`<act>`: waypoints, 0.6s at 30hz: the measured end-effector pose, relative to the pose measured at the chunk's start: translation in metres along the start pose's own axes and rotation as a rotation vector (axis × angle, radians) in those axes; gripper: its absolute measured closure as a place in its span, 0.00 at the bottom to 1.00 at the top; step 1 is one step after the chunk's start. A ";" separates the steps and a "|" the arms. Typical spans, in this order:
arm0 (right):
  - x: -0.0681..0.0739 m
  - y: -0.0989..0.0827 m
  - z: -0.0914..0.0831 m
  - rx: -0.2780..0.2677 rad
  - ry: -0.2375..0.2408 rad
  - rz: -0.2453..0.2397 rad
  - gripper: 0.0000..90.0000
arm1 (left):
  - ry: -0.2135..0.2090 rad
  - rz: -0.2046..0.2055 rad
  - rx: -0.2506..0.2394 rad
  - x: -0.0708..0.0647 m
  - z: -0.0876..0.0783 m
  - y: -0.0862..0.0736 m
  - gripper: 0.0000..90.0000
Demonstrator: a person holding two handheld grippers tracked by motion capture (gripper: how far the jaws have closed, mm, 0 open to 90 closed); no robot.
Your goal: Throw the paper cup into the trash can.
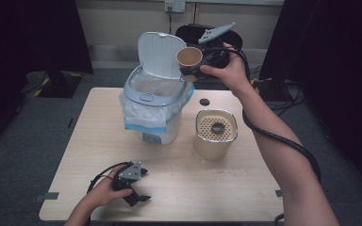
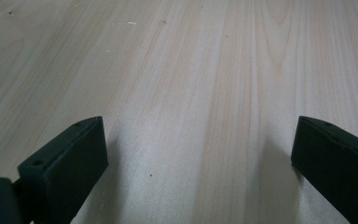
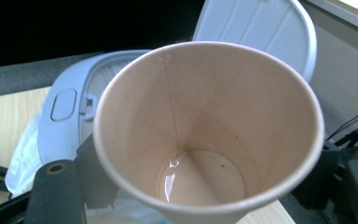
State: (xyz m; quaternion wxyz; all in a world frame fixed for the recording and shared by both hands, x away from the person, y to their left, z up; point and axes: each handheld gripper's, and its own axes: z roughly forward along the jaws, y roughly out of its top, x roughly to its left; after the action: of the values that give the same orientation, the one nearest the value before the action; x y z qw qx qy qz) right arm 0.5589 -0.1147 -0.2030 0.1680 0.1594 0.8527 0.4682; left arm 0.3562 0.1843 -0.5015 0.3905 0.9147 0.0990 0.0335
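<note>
In the high view, the right gripper [image 1: 195, 66] held a paper cup [image 1: 189, 57] tipped on its side, just above and behind the bin [image 1: 156, 110], whose lid [image 1: 159, 54] stood open over a plastic liner. A strainer pot [image 1: 216, 133] stood right of the bin, something dark lying on its perforated insert. The left gripper [image 1: 134, 188] rested in front of the bin.

In the left gripper view, its jaws stood wide over bare table [image 2: 191, 70].

In the right gripper view, the cup [image 3: 209, 135] sat clamped between the jaws, a little liquid at its bottom. Tipped short of the bin's mouth, those drops would likely land on the table.
</note>
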 end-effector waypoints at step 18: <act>0.009 0.012 0.026 -0.013 0.020 0.007 0.28 | -0.001 -0.001 0.000 0.000 0.000 0.000 0.03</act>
State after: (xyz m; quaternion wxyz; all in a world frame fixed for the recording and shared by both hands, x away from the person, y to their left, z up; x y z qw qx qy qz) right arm 0.5640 -0.0858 -0.2074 0.1588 0.1564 0.8509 0.4756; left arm 0.3562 0.1842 -0.5015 0.3904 0.9147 0.0994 0.0329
